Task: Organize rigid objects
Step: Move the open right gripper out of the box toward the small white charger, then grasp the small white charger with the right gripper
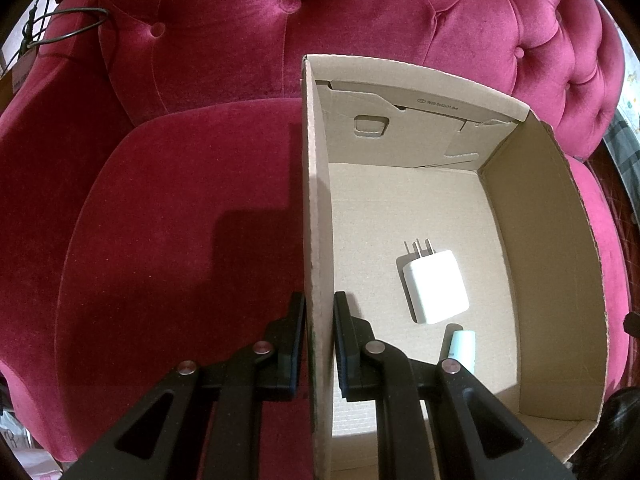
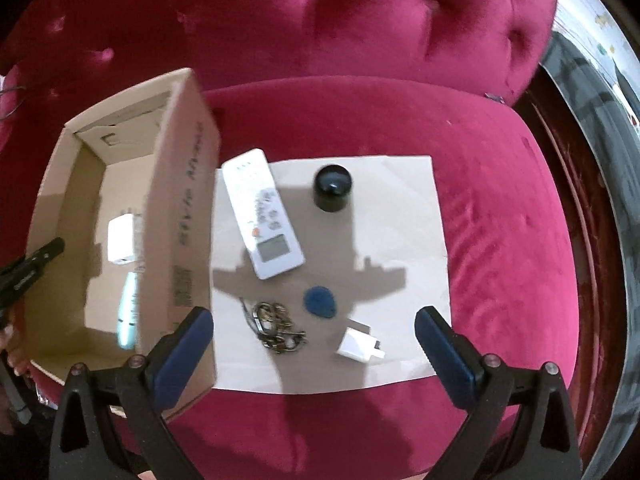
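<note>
A cardboard box (image 1: pixel 320 184) (image 2: pixel 188 184) stands on a crimson velvet sofa. My left gripper (image 1: pixel 319 300) is shut on the box's left wall, one finger on each side. Inside lie a white charger (image 1: pixel 434 286) (image 2: pixel 120 244) and a pale mint tube (image 1: pixel 464 348) (image 2: pixel 127 312). My right gripper (image 2: pixel 314 320) hangs wide open above a paper sheet (image 2: pixel 404 216), holding nothing. On the sheet lie a white remote (image 2: pixel 262 212), a black round jar (image 2: pixel 333 187), a blue tag (image 2: pixel 320 301), a bunch of keys (image 2: pixel 276 324) and a small white plug adapter (image 2: pixel 358 346).
The sofa's tufted back (image 1: pixel 288 20) rises behind the box and the seat cushion (image 1: pixel 168 220) spreads left of it. A black cable (image 1: pixel 60 28) lies on the left armrest. A dark floor and patterned cloth (image 2: pixel 600 60) lie beyond the sofa's right edge.
</note>
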`<state>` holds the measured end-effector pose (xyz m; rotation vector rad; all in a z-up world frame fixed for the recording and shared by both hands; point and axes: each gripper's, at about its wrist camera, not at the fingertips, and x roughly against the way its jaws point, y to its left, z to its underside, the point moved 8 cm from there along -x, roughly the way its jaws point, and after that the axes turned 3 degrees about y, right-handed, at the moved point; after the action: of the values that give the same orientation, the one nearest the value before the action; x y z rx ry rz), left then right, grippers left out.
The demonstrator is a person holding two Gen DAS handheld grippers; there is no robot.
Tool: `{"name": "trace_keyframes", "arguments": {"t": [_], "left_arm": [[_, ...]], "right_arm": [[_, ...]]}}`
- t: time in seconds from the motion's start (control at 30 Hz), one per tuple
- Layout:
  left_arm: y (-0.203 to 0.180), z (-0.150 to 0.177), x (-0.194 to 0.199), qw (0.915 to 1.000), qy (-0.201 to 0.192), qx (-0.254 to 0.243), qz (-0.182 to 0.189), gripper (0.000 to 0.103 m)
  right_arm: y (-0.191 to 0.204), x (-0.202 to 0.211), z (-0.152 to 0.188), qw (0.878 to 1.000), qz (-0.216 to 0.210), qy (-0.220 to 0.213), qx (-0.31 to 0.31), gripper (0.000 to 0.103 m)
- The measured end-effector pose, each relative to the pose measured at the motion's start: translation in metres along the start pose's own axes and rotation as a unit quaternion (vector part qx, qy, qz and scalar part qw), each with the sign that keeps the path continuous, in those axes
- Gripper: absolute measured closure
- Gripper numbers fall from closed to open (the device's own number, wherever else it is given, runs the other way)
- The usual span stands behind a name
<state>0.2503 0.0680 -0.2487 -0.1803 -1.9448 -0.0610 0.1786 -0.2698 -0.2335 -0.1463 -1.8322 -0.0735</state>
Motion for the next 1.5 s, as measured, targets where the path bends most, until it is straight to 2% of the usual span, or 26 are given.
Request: {"name": "trace_keyframes", "arguments": {"t": [0.57,1.0,1.2,1.3,1.33,1.37,1.4,1.5], "left_arm": [[-0.001,0.001,0.0,1.0,0.0,0.0,-0.001,0.088],[-0.002,0.0,0.0,1.0,0.0,0.0,-0.001,0.089],[-0.002,0.0,0.0,1.0,0.0,-0.001,-0.002,0.089],[-0.002,0.001,0.0,1.0,0.0,0.0,-0.002,0.088],[-0.002,0.001,0.0,1.0,0.0,0.0,-0.002,0.089],[-0.002,0.001,0.0,1.0,0.0,0.0,-0.002,0.089],[-0.002,0.001,0.0,1.0,0.0,0.0,-0.002,0.089],[-0.002,0.001,0.0,1.0,0.0,0.0,-0.002,0.089]], "right_arm": [[-0.043,-0.067,0.029,0.997,0.016,0.05,-0.059,0.0],[-0.061,-0.101,0.045,0.991,0.007,0.073,-0.108,0.002],[-0.067,-0.107,0.048,0.991,0.0,0.079,-0.11,0.02],[-0.068,-0.107,0.046,0.99,-0.01,0.084,-0.115,0.032],[-0.069,-0.107,0.048,0.989,-0.017,0.086,-0.122,0.039],[-0.068,-0.107,0.051,0.988,-0.018,0.087,-0.126,0.051],[-0.065,-0.106,0.055,0.988,-0.017,0.087,-0.129,0.055],[-0.068,-0.103,0.056,0.988,-0.013,0.083,-0.126,0.055]]}}
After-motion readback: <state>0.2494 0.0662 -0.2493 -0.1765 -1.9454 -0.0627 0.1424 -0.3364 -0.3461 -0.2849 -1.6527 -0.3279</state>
